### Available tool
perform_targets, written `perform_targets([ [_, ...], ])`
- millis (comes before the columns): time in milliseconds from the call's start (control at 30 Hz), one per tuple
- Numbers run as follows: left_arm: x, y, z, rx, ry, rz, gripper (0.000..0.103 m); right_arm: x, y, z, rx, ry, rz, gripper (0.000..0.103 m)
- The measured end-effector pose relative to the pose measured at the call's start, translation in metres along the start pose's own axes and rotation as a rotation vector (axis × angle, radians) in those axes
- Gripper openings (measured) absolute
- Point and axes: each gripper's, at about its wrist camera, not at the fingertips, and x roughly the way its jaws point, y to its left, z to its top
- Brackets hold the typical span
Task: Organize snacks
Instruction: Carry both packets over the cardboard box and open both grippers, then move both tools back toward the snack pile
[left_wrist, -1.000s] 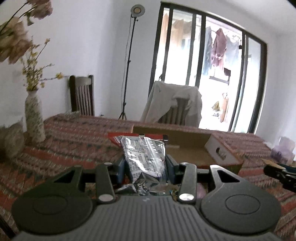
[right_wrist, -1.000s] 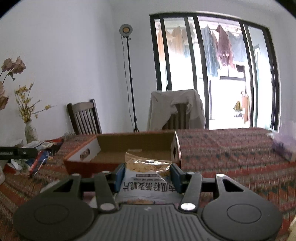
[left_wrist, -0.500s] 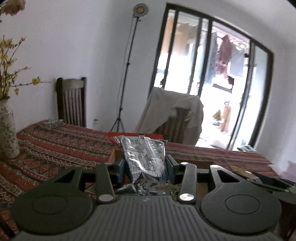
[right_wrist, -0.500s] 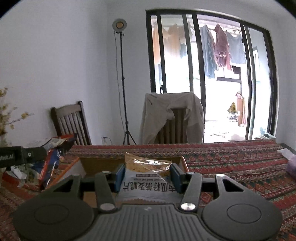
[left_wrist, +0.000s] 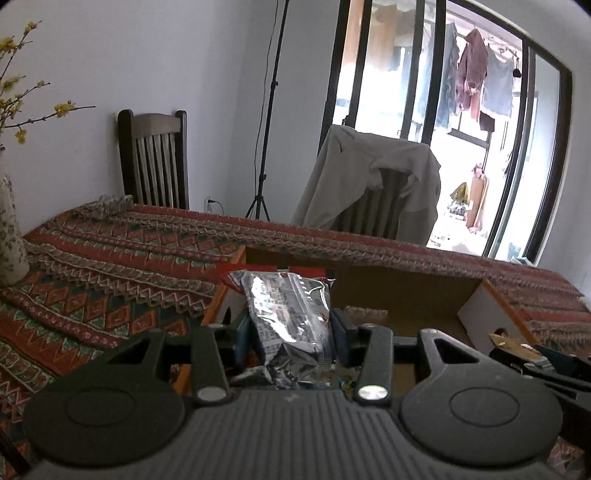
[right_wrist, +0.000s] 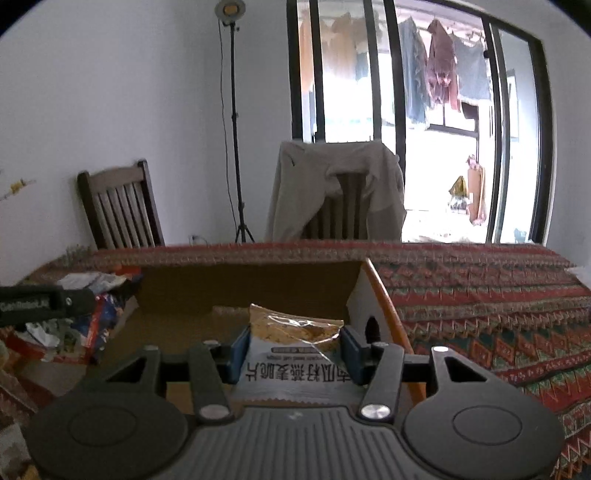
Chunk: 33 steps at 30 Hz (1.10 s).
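Observation:
My left gripper (left_wrist: 290, 328) is shut on a silver foil snack packet (left_wrist: 286, 317) and holds it over the left end of an open cardboard box (left_wrist: 406, 291). My right gripper (right_wrist: 293, 349) is shut on a white and clear cereal-crisp bag (right_wrist: 295, 354) and holds it over the right part of the same box (right_wrist: 251, 284). In the right wrist view the left gripper shows at the left edge (right_wrist: 40, 302) with its packet (right_wrist: 99, 314). The right gripper's tip shows at the right edge of the left wrist view (left_wrist: 535, 363).
The box sits on a table with a red patterned cloth (left_wrist: 110, 266). A flower vase (left_wrist: 11, 240) stands at the left. Two chairs (left_wrist: 155, 162) (right_wrist: 332, 199) stand behind the table, one draped with a jacket. Loose snack packets lie left of the box (right_wrist: 40, 332).
Both grippers have moved forward and lowered over the cardboard box, each still holding its packet. The box interior now lies right below both of them.

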Motion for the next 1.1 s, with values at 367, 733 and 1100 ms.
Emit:
perform_targets([
  [367,-0.017,0.002,-0.005,-0.046,-0.093,0.009,0.103,-0.005,-0.01,-0.003,0.044,0.008,0.031,0.103],
  [733,-0.067,0.005,0.02,-0.09,-0.163,-0.014,0.103,-0.042,-0.006,0.018,0.024,-0.067,0.041,0.103],
  [1100,-0.137,0.012,0.025,-0.089,-0.173,-0.048,0.103,-0.107,0.001,0.03,-0.032,-0.128,0.029,0.103],
])
